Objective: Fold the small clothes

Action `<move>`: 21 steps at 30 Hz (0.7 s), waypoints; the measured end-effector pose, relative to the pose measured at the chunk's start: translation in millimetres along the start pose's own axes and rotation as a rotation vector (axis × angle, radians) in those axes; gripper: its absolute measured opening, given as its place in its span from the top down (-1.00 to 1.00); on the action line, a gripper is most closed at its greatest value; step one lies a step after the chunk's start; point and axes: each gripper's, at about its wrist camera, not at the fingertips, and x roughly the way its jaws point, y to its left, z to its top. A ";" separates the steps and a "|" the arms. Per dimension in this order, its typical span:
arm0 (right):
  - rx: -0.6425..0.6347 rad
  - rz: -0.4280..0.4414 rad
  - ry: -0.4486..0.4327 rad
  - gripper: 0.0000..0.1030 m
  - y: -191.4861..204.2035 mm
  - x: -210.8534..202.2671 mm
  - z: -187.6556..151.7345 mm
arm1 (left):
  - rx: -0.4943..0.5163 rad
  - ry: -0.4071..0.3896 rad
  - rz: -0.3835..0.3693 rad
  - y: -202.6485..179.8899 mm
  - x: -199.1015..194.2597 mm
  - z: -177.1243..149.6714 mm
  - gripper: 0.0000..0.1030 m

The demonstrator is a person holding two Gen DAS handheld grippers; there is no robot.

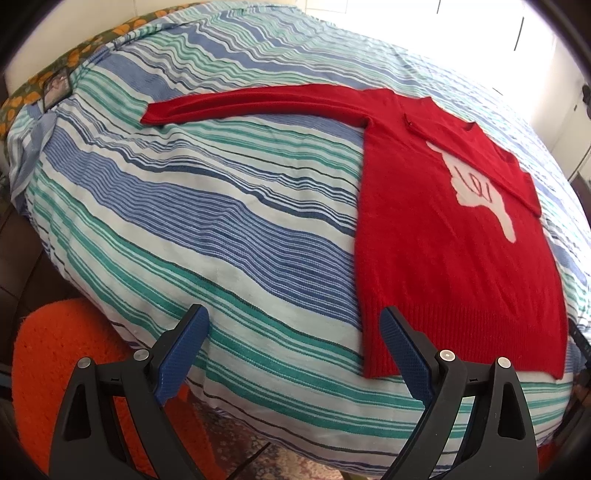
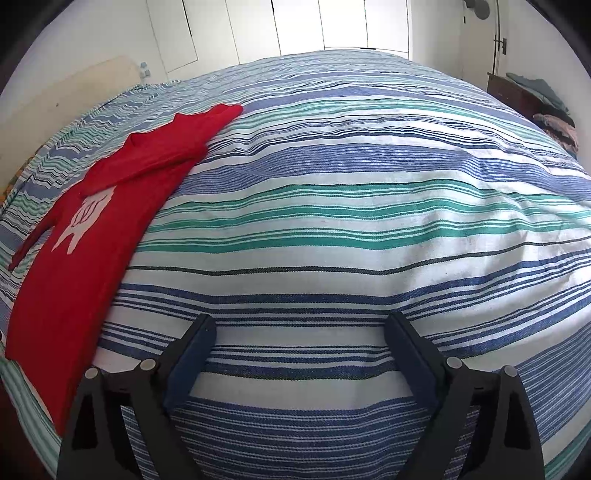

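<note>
A small red sweater (image 1: 454,254) with a white hand motif (image 1: 476,188) lies flat on the striped bedspread (image 1: 207,206). One sleeve (image 1: 258,105) stretches out to the left; the other sleeve is folded across the chest. My left gripper (image 1: 293,325) is open and empty above the bed's near edge, just left of the sweater's hem. In the right wrist view the sweater (image 2: 85,251) lies at the far left. My right gripper (image 2: 299,332) is open and empty over bare bedspread (image 2: 351,221), to the right of the sweater.
An orange fluffy rug (image 1: 74,362) lies on the floor below the bed's near edge. A flowered pillow (image 1: 33,96) sits at the bed's left end. A dark dresser with piled clothes (image 2: 535,103) stands at the far right. White closet doors (image 2: 332,26) stand behind the bed.
</note>
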 end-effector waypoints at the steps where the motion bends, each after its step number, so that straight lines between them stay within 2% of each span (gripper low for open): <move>1: -0.004 -0.003 0.001 -0.81 1.0 0.7 0.1 | -0.003 0.000 -0.002 0.6 -0.3 -0.2 -0.83; 21: -0.014 -0.009 0.002 -0.83 3.1 3.0 1.5 | -0.011 0.007 -0.006 1.9 1.8 0.7 -0.83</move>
